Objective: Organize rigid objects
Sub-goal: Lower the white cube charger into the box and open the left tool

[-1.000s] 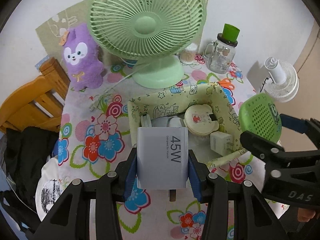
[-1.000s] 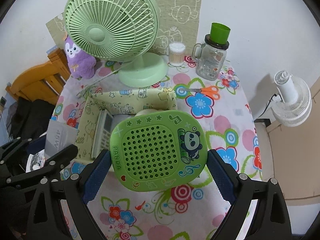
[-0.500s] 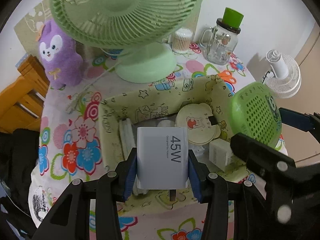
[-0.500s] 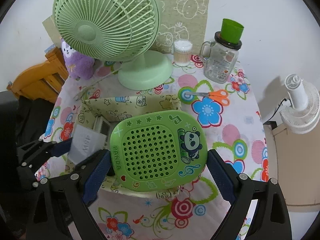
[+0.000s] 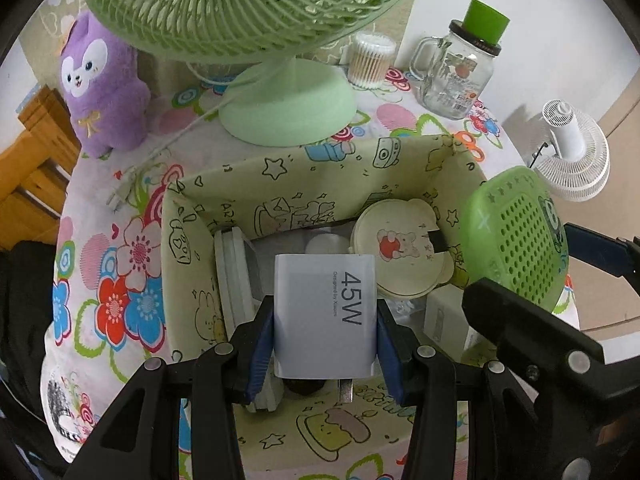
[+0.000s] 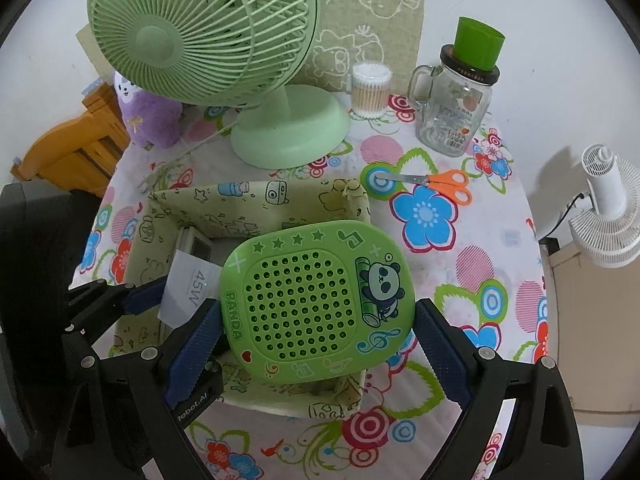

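Note:
My left gripper (image 5: 325,334) is shut on a white 45W charger (image 5: 325,314) and holds it over the open yellow-green fabric box (image 5: 280,184). The charger also shows in the right wrist view (image 6: 188,288). My right gripper (image 6: 318,322) is shut on a green panda speaker (image 6: 316,304) and holds it over the right part of the same box (image 6: 256,196). The speaker shows at the right in the left wrist view (image 5: 516,240). Inside the box lie a round cream case (image 5: 400,252), a white remote (image 5: 234,276) and a small white adapter (image 5: 444,320).
A green table fan (image 6: 208,36) stands behind the box, its cord on the cloth. A purple plush (image 5: 104,84), cotton swab tub (image 6: 370,90), glass jar mug with green cup (image 6: 456,108) and orange scissors (image 6: 436,182) are on the table. A wooden chair (image 6: 68,148) stands left, a white fan (image 6: 604,208) right.
Both grippers have moved forward with their loads, from in front of the box to over it. The charger has come down into the box opening.

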`<state>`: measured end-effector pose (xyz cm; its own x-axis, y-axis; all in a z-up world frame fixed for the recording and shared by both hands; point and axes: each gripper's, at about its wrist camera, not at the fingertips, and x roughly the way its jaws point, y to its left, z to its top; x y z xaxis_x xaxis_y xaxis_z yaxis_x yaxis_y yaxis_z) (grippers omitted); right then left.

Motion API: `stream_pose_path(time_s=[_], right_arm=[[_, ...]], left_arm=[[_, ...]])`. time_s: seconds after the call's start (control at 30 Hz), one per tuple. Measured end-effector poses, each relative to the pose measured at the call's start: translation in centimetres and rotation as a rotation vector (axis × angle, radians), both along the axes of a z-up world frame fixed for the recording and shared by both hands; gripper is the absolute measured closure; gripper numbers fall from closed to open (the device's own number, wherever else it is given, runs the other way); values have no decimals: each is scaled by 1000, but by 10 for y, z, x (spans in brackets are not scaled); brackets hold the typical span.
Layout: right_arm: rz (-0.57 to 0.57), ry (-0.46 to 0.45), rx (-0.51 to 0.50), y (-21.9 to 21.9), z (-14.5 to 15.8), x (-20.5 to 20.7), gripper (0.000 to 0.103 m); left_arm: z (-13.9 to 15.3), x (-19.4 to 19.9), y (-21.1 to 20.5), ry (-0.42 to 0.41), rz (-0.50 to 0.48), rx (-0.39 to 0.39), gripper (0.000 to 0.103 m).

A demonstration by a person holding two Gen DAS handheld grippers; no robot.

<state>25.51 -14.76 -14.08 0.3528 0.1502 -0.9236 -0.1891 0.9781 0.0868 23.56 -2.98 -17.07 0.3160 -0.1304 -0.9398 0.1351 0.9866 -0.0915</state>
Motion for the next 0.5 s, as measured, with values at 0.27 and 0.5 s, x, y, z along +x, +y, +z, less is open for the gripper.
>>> stream_pose_path(time_s=[0.27, 0.5], right_arm=[[-3, 3, -6, 0, -4, 2, 8], [-1, -5, -2, 1, -2, 1, 8]], left_arm=[[-5, 0, 1, 1, 9, -35, 43], [16, -6, 1, -58, -8, -13, 15]])
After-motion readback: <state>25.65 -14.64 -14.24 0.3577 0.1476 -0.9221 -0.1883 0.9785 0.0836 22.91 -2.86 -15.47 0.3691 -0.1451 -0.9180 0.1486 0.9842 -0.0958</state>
